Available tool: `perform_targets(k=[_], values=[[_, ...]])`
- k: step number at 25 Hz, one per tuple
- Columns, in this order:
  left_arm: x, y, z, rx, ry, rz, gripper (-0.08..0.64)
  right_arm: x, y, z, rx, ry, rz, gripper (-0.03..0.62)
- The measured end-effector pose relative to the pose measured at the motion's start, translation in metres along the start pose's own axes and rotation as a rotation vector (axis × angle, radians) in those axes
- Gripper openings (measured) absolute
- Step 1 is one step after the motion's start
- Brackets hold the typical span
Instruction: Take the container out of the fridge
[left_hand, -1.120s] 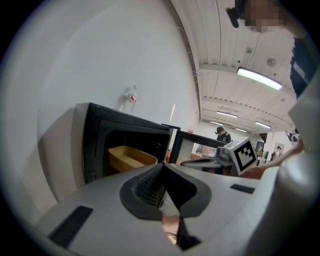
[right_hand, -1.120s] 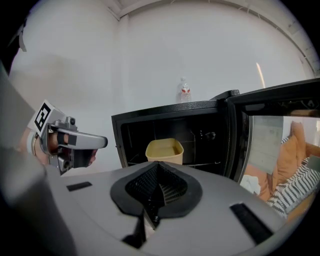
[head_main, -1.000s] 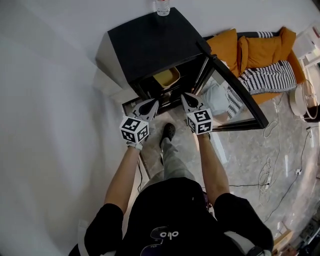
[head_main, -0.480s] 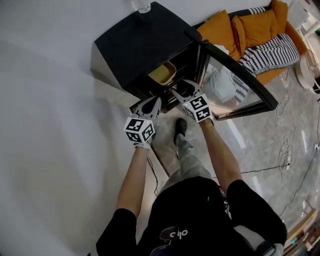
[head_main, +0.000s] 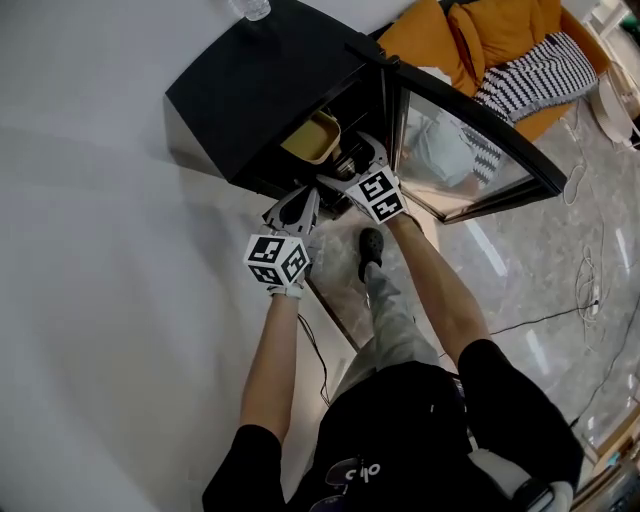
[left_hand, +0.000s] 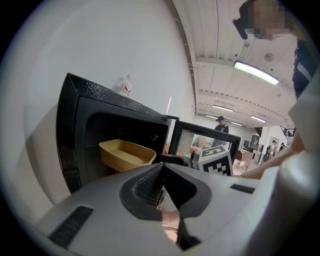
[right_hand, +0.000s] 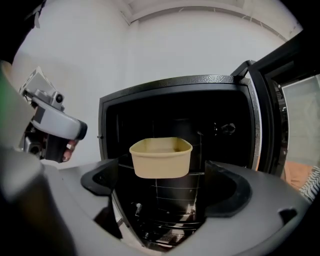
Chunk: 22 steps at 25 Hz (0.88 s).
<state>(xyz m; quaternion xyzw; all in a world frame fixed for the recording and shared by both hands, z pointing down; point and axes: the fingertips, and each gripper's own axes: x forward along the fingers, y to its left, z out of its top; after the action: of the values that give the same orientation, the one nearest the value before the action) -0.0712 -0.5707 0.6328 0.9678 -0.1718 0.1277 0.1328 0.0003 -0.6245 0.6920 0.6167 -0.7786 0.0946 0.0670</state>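
While the left gripper (left_hand: 162, 172), low in its own view, has its jaws pressed together on nothing, the right gripper (right_hand: 161, 182) at bottom centre has just been spreading its jaws; they stand wide, touching nothing. Beyond them, mid-frame, the tan container (right_hand: 161, 157) sits upright on a wire shelf (right_hand: 170, 192) inside the open black fridge (right_hand: 170, 85), mouth up, its long axis seemingly running left to right.
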Motion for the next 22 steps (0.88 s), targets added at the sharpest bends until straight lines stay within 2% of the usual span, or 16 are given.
perform_targets(k=[12,22], values=[[-0.012,0.018,-0.015,0.009,0.017,0.035,0.008,0.034,-0.004,0.0,0.017,-0.042,0.02,0.522],[-0.023,0.024,-0.024,-0.006,0.002,0.053,0.007,0.051,-0.001,0.005,-0.026,-0.043,0.03,0.522]])
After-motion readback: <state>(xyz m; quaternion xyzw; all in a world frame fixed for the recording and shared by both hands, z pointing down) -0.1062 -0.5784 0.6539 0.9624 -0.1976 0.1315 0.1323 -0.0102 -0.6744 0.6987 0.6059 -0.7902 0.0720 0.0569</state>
